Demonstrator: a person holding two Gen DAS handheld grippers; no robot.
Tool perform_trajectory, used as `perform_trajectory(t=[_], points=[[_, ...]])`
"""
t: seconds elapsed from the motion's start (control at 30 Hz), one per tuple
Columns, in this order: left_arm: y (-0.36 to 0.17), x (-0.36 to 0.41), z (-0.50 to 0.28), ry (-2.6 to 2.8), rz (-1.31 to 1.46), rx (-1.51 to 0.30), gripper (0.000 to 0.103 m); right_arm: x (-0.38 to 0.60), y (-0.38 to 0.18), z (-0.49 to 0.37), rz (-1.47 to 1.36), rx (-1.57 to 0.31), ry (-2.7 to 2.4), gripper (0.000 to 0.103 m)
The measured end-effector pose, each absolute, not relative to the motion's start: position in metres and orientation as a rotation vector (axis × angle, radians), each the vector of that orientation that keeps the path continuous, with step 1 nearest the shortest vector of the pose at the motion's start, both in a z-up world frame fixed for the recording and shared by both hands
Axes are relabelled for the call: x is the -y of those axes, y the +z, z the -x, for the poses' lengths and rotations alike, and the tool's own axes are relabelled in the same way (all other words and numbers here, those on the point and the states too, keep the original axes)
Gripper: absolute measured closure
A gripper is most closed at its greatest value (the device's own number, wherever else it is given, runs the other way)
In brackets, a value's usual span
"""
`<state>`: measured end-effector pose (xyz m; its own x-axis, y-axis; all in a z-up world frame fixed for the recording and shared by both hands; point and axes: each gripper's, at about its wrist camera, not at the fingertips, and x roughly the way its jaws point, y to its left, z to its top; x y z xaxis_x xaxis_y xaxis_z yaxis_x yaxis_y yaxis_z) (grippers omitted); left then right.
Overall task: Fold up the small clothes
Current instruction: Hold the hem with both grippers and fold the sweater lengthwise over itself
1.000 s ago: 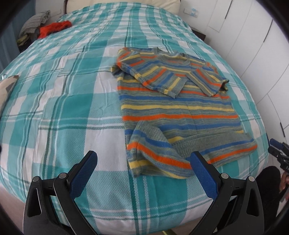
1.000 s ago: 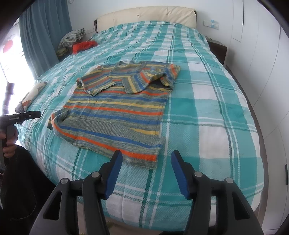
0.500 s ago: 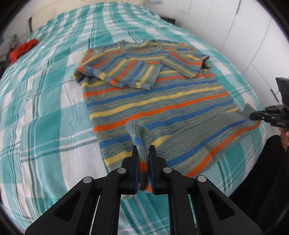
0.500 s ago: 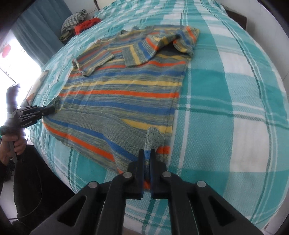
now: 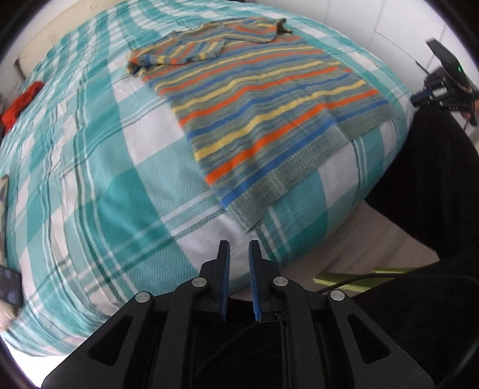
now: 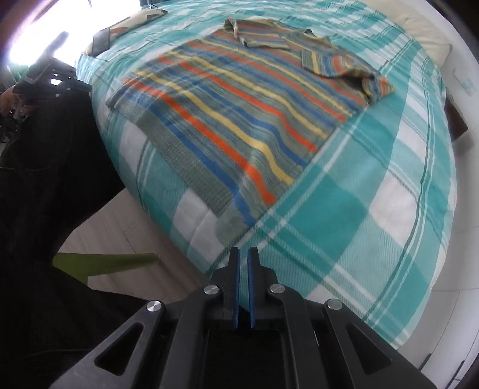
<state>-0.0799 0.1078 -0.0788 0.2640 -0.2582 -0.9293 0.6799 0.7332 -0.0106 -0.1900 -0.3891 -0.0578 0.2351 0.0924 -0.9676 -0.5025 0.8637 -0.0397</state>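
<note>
A striped sweater in orange, blue, yellow and grey lies flat on the teal plaid bedspread, with its sleeves folded across the chest at the far end. My left gripper hangs just short of the near hem corner. Its jaws are opening, a small gap shows, and nothing is between them. In the right wrist view the sweater spreads the same way. My right gripper is shut and empty, a little in front of the other hem corner.
The bed's edge and a wooden floor lie right below both grippers. A person's dark trousers stand beside the bed. A red garment, a dark phone and a cushion lie on the far parts of the bedspread.
Half a second ago each gripper pinched a hem corner of the sweater. Both have let go and drawn back toward the bed's edge, and the folded-over hem now lies spread flat.
</note>
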Motion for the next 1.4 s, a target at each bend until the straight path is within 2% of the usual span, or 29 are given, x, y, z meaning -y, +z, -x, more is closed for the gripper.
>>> perform_trajectory(t=[0.07,0.13,0.17,0.2,0.3,0.33,0.37,0.4,0.43,0.47,0.5,0.87,1.0,1.2,1.4], points=[[-0.072,-0.123,0.068,-0.610,-0.281,-1.123,0.046,0.400,-0.056,0.189,0.326,-1.277,0.378,0.092],[-0.072,-0.128,0.059,-0.549,-0.156,-1.108,0.034,0.413,-0.049,0.185,0.216,-1.253,0.325,0.074],[-0.076,-0.125,0.053,-0.522,-0.124,-1.123,0.034,0.422,-0.047,0.182,0.128,-1.238,0.294,0.054],[-0.084,-0.117,0.047,-0.483,-0.111,-1.147,0.034,0.429,-0.045,0.179,0.032,-1.223,0.265,0.042],[-0.114,-0.090,0.033,-0.406,-0.112,-1.234,0.037,0.447,-0.065,0.166,-0.276,-1.237,0.196,0.042],[-0.123,-0.082,0.029,-0.404,-0.110,-1.263,0.043,0.448,-0.077,0.160,-0.365,-1.258,0.181,0.042],[-0.132,-0.073,0.026,-0.398,-0.111,-1.287,0.056,0.446,-0.090,0.156,-0.435,-1.277,0.185,0.042],[-0.135,-0.066,0.026,-0.391,-0.112,-1.288,0.065,0.442,-0.105,0.152,-0.482,-1.308,0.199,0.047],[-0.135,-0.060,0.027,-0.399,-0.106,-1.280,0.096,0.437,-0.117,0.150,-0.511,-1.335,0.213,0.054],[-0.134,-0.058,0.028,-0.401,-0.101,-1.282,0.098,0.432,-0.126,0.150,-0.528,-1.346,0.229,0.086],[-0.131,-0.058,0.029,-0.389,-0.096,-1.279,0.099,0.427,-0.129,0.152,-0.538,-1.345,0.235,0.098],[-0.102,-0.090,0.055,-0.368,-0.068,-1.223,0.102,0.417,-0.079,0.179,-0.351,-1.319,0.157,0.099],[-0.107,-0.090,0.059,-0.338,-0.085,-1.240,0.103,0.409,-0.081,0.180,-0.278,-1.343,0.138,0.099],[-0.110,-0.094,0.052,-0.309,-0.041,-1.252,0.103,0.410,-0.088,0.176,-0.298,-1.363,0.119,0.099],[-0.135,-0.084,0.042,-0.239,-0.038,-1.280,0.103,0.415,-0.113,0.168,-0.370,-1.368,0.054,0.099]])
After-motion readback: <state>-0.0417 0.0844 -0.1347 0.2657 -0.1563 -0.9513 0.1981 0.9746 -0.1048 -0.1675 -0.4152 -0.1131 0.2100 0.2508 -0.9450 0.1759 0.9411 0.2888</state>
